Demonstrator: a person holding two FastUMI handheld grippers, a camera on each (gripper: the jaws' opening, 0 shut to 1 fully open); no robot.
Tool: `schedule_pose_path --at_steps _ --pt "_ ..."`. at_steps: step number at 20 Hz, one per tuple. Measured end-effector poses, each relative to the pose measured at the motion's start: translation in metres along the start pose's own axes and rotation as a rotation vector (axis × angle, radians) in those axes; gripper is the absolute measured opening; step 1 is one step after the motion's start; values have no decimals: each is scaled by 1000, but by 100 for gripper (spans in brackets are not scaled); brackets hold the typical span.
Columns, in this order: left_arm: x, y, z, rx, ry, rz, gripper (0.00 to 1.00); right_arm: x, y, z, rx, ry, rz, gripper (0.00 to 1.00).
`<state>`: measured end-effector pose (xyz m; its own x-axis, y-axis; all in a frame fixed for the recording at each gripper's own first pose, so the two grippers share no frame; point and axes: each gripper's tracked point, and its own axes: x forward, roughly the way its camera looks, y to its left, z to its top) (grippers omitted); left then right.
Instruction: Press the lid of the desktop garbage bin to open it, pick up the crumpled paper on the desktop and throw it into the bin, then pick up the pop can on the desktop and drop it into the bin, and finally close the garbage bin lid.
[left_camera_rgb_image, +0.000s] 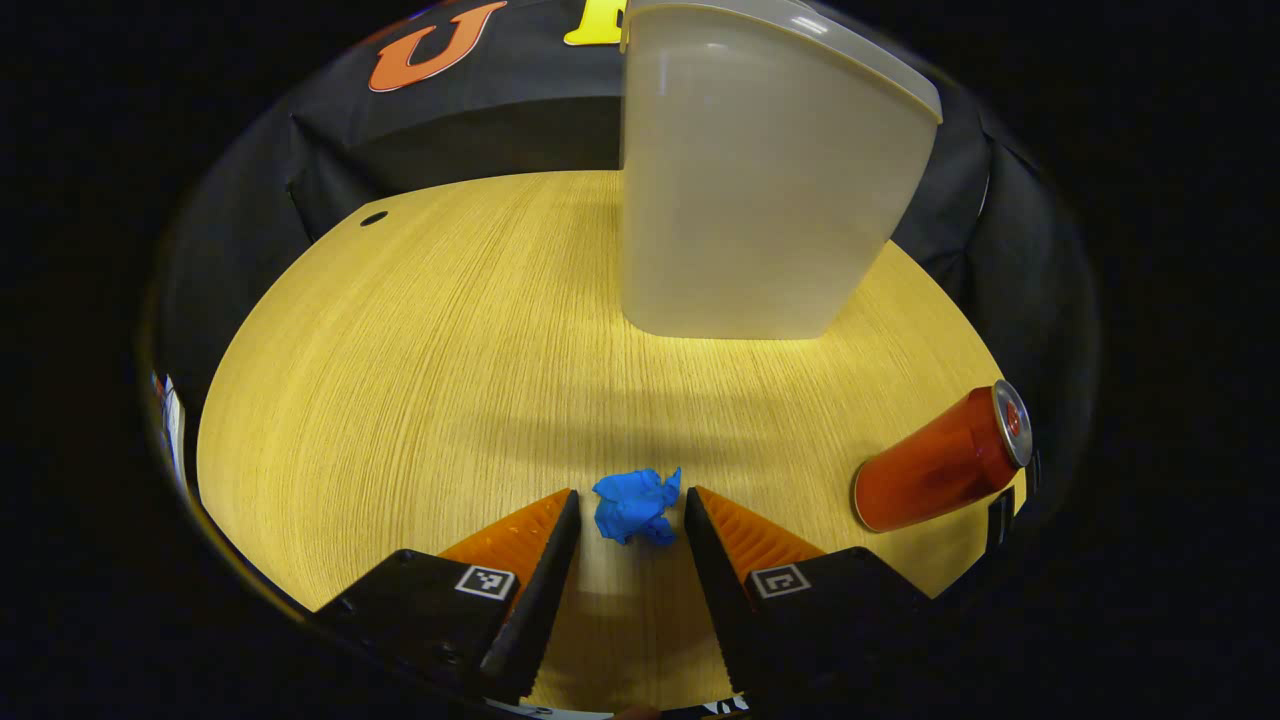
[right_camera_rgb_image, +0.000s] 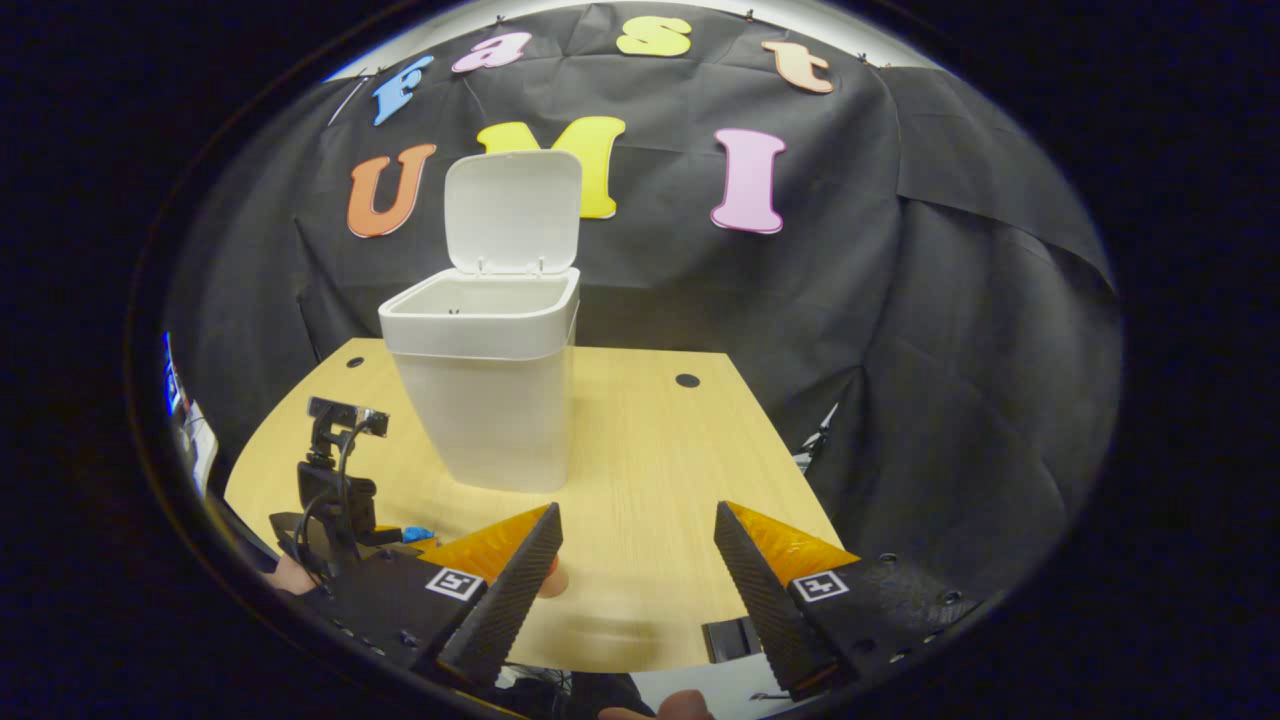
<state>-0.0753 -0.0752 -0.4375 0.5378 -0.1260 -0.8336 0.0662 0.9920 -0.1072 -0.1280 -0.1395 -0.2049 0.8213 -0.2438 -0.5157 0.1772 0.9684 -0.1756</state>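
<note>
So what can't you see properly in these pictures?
- Left gripper view: the bin is cut off at the top edge, so its opening is hidden.
- Left gripper view: the pop can lies near the edge of the picture, so its label is too small to read.
- Right gripper view: the crumpled paper is mostly hidden behind the left tool.
- Right gripper view: the bin's inside is hidden by its own rim.

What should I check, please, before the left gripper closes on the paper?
1. Bin lid open: ok, it stands upright.
2. Left gripper open: ok, fingers spread.
3. Paper between its fingertips: ok, centred in the gap.
4. Fingers touching the paper: cannot tell, none clearly in contact.
5. Can clear of the grasp: ok, it lies on its side, apart to the right.
6. Right gripper out of the way: ok, open and empty.
</note>
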Motion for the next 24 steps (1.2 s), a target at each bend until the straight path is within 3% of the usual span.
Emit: schedule_pose_path --at_steps 2,5,7,11,15,16,24 --pt "1 1 1 11 -8 4 62 -3 -3 -1 -5 -4 -6 96" --pt "0 6 1 19 -9 13 36 -6 -6 -5 -3 1 -8 96" --pt "-1 7 0 12 -9 14 29 -8 -7 -7 1 5 -6 96" --pt "-13 9 2 2 -36 18 25 -9 6 -14 -11 13 30 96" --pt "-37 12 20 -20 -105 22 29 -4 29 -33 -34 54 91 96" --pt "-43 12 27 -30 -128 22 25 -3 33 -40 -41 67 103 96" --pt "-104 26 131 -76 -312 54 25 28 76 -111 -29 247 222 96"
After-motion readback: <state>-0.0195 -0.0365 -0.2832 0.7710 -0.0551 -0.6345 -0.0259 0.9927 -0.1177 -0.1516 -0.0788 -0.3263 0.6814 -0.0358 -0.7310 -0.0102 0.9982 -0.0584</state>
